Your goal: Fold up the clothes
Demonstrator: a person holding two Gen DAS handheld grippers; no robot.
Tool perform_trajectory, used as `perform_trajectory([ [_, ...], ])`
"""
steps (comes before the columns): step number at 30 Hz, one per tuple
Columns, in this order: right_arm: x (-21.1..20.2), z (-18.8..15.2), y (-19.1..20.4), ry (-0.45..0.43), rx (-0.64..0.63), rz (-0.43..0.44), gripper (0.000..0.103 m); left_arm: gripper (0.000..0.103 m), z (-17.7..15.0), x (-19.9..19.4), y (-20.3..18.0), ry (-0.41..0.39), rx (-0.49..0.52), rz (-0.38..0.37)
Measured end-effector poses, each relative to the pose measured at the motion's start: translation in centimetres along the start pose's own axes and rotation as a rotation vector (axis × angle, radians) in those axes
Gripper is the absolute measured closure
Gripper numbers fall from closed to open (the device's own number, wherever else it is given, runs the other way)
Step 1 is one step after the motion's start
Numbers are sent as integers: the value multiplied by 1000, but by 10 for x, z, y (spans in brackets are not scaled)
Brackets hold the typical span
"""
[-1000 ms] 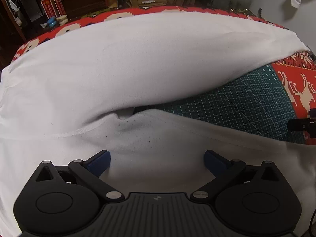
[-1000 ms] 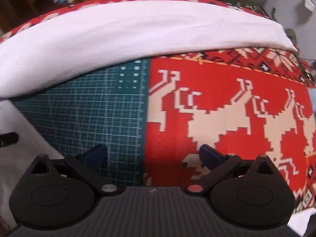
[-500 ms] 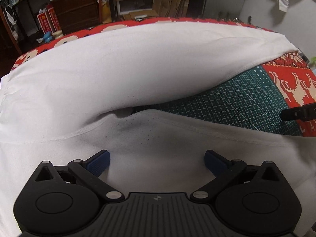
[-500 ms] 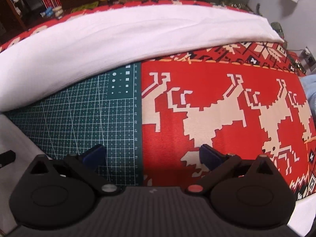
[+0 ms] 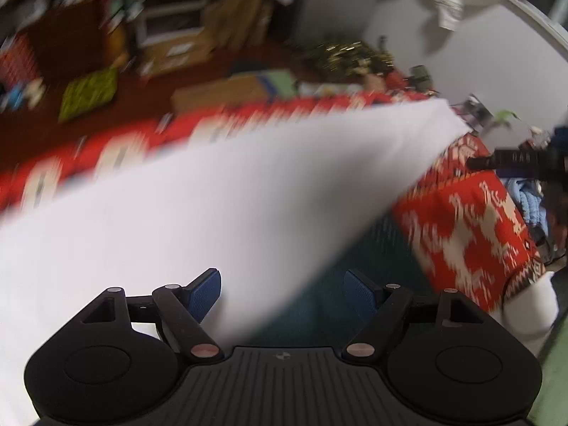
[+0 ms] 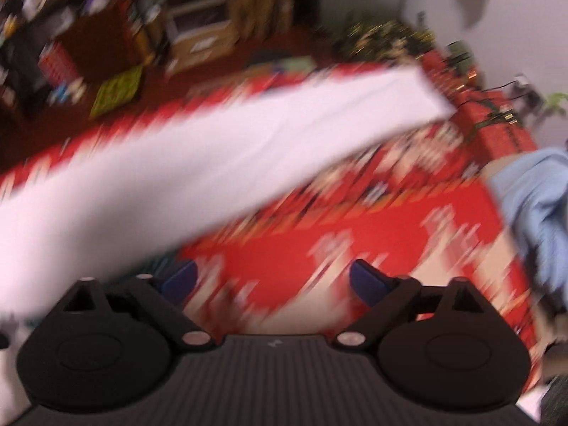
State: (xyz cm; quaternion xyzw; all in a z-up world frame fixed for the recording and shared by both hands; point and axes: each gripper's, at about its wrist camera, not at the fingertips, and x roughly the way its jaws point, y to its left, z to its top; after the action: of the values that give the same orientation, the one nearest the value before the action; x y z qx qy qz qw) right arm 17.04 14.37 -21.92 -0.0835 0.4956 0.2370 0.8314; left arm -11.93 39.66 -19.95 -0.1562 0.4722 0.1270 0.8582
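A garment (image 5: 198,213) lies across the desk (image 5: 472,220), reaching from the near left to the far right corner. A cutting mat (image 5: 376,248) lies on the desk just right of the garment's near edge, under the left tongs (image 5: 282,293). Another piece of cloth (image 6: 536,213) lies at the desk's right edge, and boxes (image 5: 213,92) sit on the floor behind the desk.

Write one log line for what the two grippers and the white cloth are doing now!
left gripper: open, empty | right gripper: open, empty | white garment: lying on red tablecloth | views: motion-blurred

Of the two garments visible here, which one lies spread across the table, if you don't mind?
The white garment, stretched long across the red patterned tablecloth; the light blue garment sits bunched at the right edge.
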Motion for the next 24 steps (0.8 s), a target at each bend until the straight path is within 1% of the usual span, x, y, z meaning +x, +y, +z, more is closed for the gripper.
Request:
perform_trajectory([
  [1,-1,11,-9,-15,21,-5,17,34,18,11,-5,-11,33,-7],
  [2,3,27,-27,-33,52,-23,20,38,35,23,-10,-23,67,-13],
  [4,15,53,-63,-60,117,-60,36,39,70,46,-20,-44,133,-27],
  [5,20,64,-82,-77,153,-76,38,39,86,59,-27,-51,166,-37],
  [6,26,74,-101,-90,187,-90,42,39,100,73,-34,-55,197,-46],
  [7,34,80,-116,-89,210,-94,52,40,112,87,-41,-47,218,-50],
  [9,51,92,-145,-86,257,-102,67,49,135,114,-53,-34,258,-59],
  [12,73,104,-174,-80,307,-84,70,50,161,144,-64,-17,259,-82],
  [15,92,112,-185,-59,315,-54,69,50,176,163,-71,4,252,-77],
  [17,104,117,-189,-42,310,-34,70,50,179,169,-76,13,253,-63],
  [19,116,122,-194,-24,305,-13,94,50,179,174,-80,26,250,-66],
  [20,121,124,-195,-19,298,-6,101,50,179,177,-81,34,249,-71],
  [23,124,131,-188,-52,202,-26,101,50,173,183,-86,62,270,-66],
  [24,126,132,-188,-50,178,-34,101,50,170,186,-88,73,280,-59],
])
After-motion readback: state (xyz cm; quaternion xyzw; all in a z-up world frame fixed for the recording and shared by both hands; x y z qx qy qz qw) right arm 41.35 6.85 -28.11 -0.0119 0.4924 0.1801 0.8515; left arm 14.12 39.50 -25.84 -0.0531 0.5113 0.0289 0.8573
